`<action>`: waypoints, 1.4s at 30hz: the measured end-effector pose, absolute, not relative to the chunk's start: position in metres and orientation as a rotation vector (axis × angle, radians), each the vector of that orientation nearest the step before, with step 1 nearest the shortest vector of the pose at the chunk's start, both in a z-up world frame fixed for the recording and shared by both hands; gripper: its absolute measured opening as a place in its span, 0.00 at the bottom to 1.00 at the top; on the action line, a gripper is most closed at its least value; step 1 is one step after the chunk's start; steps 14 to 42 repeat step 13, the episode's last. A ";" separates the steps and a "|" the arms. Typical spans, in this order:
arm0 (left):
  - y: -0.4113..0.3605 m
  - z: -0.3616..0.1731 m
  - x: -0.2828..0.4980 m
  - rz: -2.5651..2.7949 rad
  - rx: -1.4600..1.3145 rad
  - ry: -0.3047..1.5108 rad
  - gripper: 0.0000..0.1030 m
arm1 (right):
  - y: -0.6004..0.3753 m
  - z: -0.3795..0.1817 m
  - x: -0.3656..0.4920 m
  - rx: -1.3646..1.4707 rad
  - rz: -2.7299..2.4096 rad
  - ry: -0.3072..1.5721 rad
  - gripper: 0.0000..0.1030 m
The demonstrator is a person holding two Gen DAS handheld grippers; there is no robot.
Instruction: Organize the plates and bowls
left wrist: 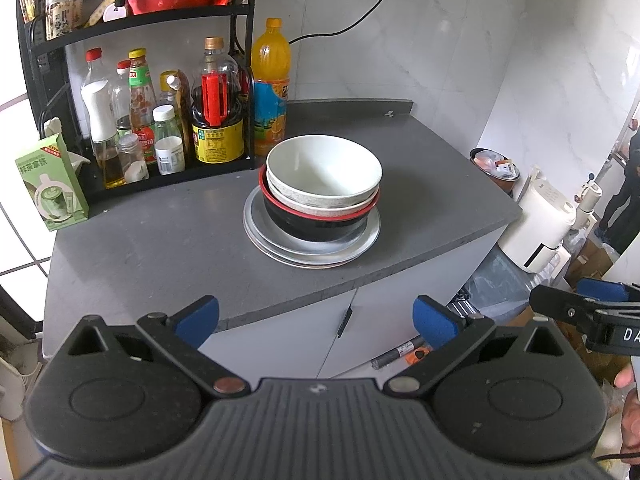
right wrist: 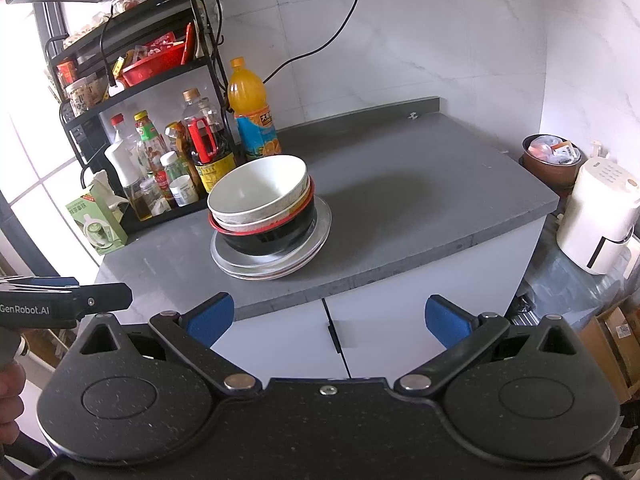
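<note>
Both the left gripper (left wrist: 316,320) and right gripper (right wrist: 330,320) hung with jaws spread wide and empty before the grey stone counter (left wrist: 420,184), where the white ceramic bowl (left wrist: 323,168) sat tilted atop nested bowls on stacked metal plates (left wrist: 312,246) (best lifted off singly by the rim, top first).

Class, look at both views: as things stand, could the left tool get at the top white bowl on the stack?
Probably yes: the left tool is open, holds nothing, and only bare countertop lies before the white bowl.
</note>
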State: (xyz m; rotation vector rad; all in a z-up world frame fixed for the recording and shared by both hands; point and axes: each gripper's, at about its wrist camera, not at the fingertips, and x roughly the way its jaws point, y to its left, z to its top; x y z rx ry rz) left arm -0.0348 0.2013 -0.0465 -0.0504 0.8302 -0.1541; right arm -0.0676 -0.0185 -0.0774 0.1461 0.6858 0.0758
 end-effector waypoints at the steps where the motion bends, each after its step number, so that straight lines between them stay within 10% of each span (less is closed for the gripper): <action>1: 0.201 -0.047 -0.034 -0.152 -0.052 0.831 0.99 | -0.019 -0.078 -0.066 0.146 0.078 0.687 1.00; 42: 0.187 -0.050 -0.020 -0.123 -0.050 0.846 0.99 | -0.036 -0.083 -0.049 0.151 0.113 0.709 1.00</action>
